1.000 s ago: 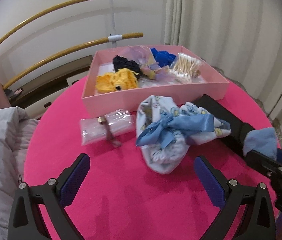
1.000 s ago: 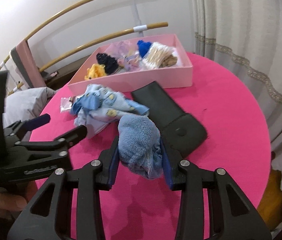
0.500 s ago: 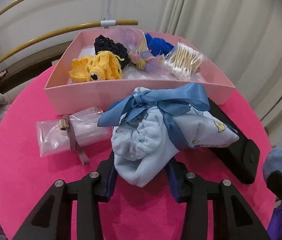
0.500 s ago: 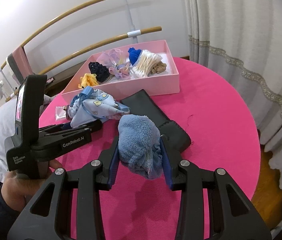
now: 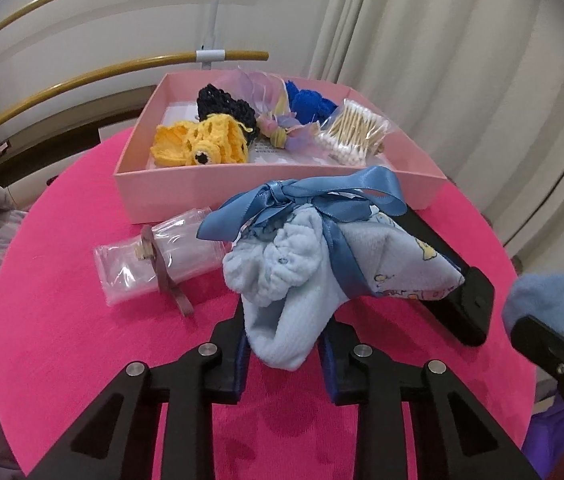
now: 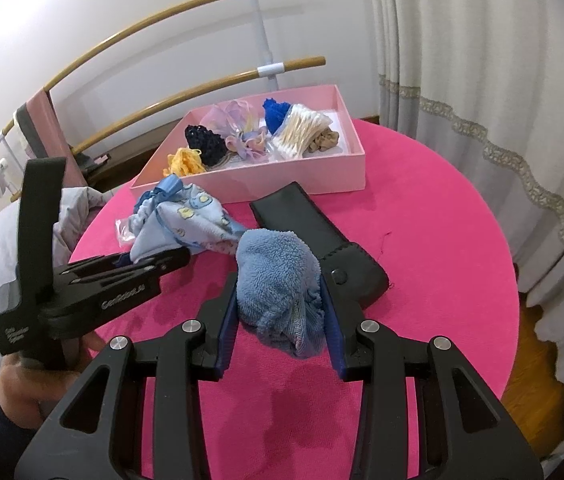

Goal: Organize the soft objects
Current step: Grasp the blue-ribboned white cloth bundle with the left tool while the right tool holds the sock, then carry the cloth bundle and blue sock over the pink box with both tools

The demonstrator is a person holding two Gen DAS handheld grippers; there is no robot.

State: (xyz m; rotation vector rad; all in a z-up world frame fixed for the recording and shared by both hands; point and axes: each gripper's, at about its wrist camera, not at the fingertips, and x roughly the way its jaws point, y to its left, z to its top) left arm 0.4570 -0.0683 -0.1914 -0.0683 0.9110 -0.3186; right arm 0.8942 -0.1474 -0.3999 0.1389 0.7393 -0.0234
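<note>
Your left gripper (image 5: 284, 354) has just closed its jaws on the pale-blue sock bundle (image 5: 302, 280); the pads pinch its cuff end, and the rest of it hangs forward over the pink table (image 5: 61, 340). The bundle is tied with a blue satin ribbon (image 5: 306, 204) and sits just in front of the pink box (image 5: 241, 196). Your right gripper (image 6: 279, 326) is clamped on the blue terry cloth (image 6: 277, 280), held above the table beside the black pouch (image 6: 314, 236). A clear plastic roll (image 5: 153, 260) lies left of the bundle, touching it. Inside the box: yellow crochet piece (image 5: 197, 144), black crochet piece (image 5: 221, 102), dark-blue crochet piece (image 5: 310, 102), pastel scrunchie (image 5: 277, 128), cotton swabs pack (image 5: 356, 132). Your hand (image 6: 33, 388) grips the left handle.
</note>
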